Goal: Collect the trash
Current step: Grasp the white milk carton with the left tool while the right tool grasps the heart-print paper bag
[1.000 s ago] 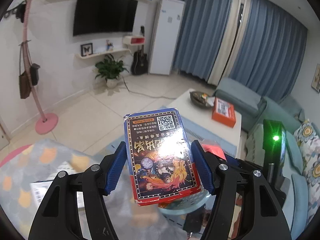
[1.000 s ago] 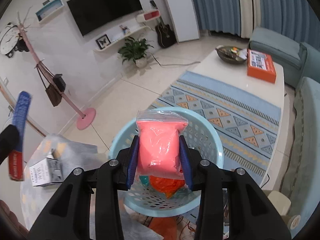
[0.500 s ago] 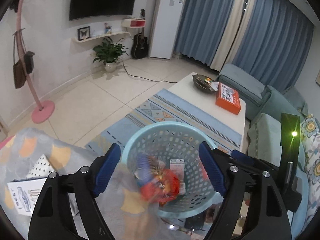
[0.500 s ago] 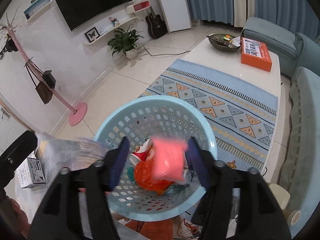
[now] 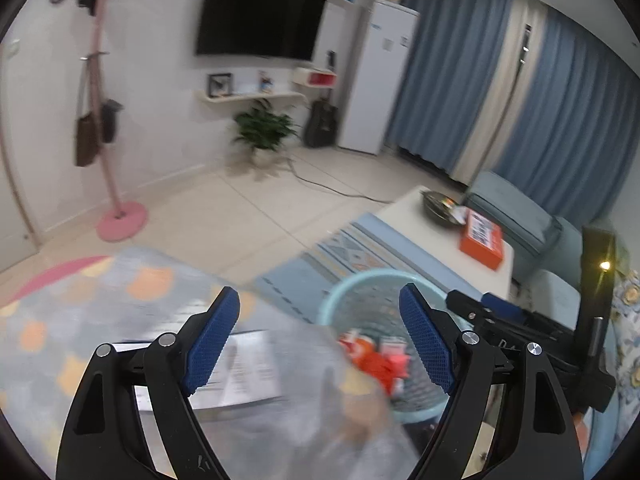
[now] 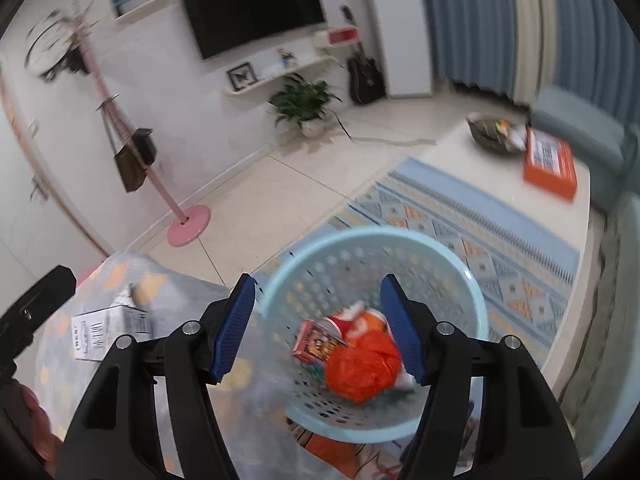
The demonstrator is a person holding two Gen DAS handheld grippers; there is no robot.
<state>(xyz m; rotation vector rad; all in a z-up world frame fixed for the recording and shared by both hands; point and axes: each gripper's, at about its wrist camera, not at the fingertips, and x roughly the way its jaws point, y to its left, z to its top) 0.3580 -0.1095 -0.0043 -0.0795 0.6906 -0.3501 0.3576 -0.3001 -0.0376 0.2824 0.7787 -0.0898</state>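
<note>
White cardboard box with black print [image 6: 114, 330] on the grey patterned worktop [image 6: 168, 292], side lettering resembling "NEXT" but too blurred to be sure, barcode-like stripes beside it, white label on the flat orange box [image 6: 551, 162] unreadable, printing on the red snack packet [image 6: 318, 346] illegible.

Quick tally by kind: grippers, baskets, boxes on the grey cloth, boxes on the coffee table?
Grippers: 2, left gripper, right gripper, both open
Baskets: 1, light blue basket
Boxes on grey cloth: 1, white box
Boxes on coffee table: 1, orange box
Total: 5
</note>
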